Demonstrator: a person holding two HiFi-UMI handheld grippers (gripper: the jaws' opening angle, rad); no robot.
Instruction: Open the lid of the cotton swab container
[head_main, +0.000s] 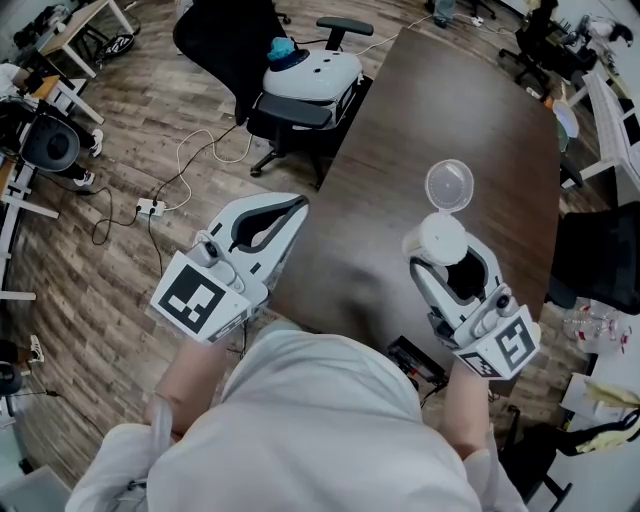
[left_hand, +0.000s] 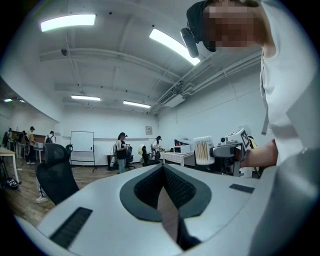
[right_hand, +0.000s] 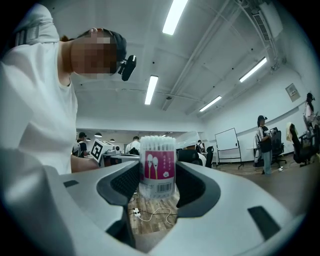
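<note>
Right gripper, lower right, clamps the swab container, its clear lid flipped open; left gripper, lower left, is closed and empty.

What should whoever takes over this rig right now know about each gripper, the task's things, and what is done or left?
Left gripper: fingers shut, empty, held off to the left of the table.
Right gripper: fingers closed on the cotton swab container, held upright above the table.
Lid: clear, swung open beyond the container, swab tips exposed. It looks attached at the rim, though I cannot be sure.
Done: the lid is open.
Left: probably only setting the container down.
</note>
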